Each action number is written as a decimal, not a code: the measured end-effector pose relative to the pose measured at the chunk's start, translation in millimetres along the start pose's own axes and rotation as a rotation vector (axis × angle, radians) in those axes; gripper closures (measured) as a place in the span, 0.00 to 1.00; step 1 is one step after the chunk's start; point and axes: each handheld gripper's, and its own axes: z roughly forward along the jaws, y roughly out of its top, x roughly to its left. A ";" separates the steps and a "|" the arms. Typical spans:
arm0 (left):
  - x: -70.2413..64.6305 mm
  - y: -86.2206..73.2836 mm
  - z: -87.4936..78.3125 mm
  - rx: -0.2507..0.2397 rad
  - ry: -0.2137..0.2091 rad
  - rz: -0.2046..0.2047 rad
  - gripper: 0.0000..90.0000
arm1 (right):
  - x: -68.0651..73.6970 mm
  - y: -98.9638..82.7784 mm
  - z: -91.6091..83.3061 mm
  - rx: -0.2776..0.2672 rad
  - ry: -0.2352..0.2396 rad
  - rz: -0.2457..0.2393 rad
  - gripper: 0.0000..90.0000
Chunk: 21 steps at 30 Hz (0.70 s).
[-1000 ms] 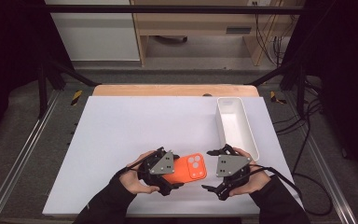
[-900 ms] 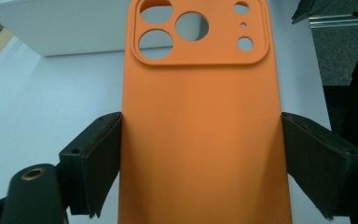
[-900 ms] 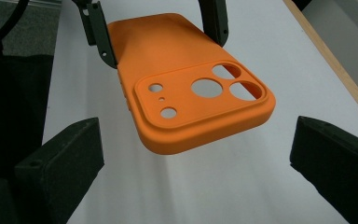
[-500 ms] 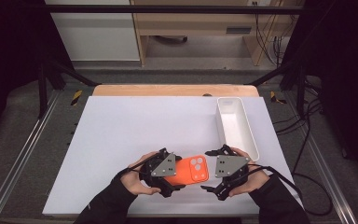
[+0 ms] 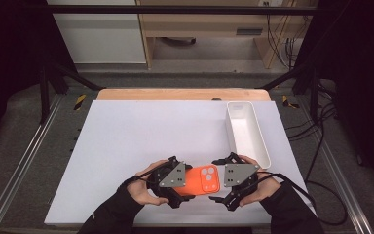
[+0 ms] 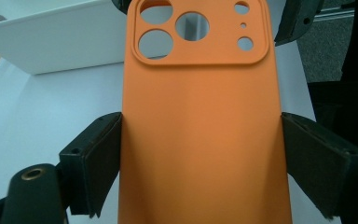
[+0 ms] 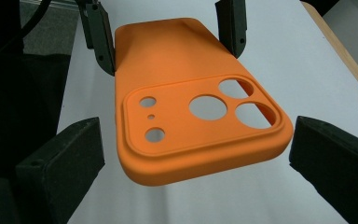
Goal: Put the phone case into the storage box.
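Nothing has moved since the earlier frames. High view: near the worktop's (image 5: 126, 141) front edge, the left claw (image 5: 175, 181) and right claw (image 5: 224, 180) flank the orange phone case (image 5: 202, 180). Left gripper view: left claw grips the case's sides. Right gripper view: right claw stands open, clear of the case's camera end (image 7: 200, 135).

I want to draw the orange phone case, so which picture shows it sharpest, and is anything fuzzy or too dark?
Left gripper view: the orange phone case is sharp and evenly lit, its camera holes crisp; the white tray behind looks softer. Right gripper view: the case is clear, with a dark area at the left edge. High view: the case is small, the room around the table black.
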 end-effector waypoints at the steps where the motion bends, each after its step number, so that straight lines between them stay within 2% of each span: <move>1: 0.0 0.2 0.1 0.000 -0.001 0.000 0.17 | 0.0 -0.1 0.3 0.002 0.000 0.001 0.04; 15: -0.7 1.7 3.0 0.007 -0.022 0.006 0.17 | 1.0 -2.4 8.1 -0.024 0.036 -0.026 0.05; 21: -1.6 3.1 4.0 0.006 -0.030 0.013 0.17 | 0.9 -3.6 10.3 -0.040 0.038 -0.038 0.07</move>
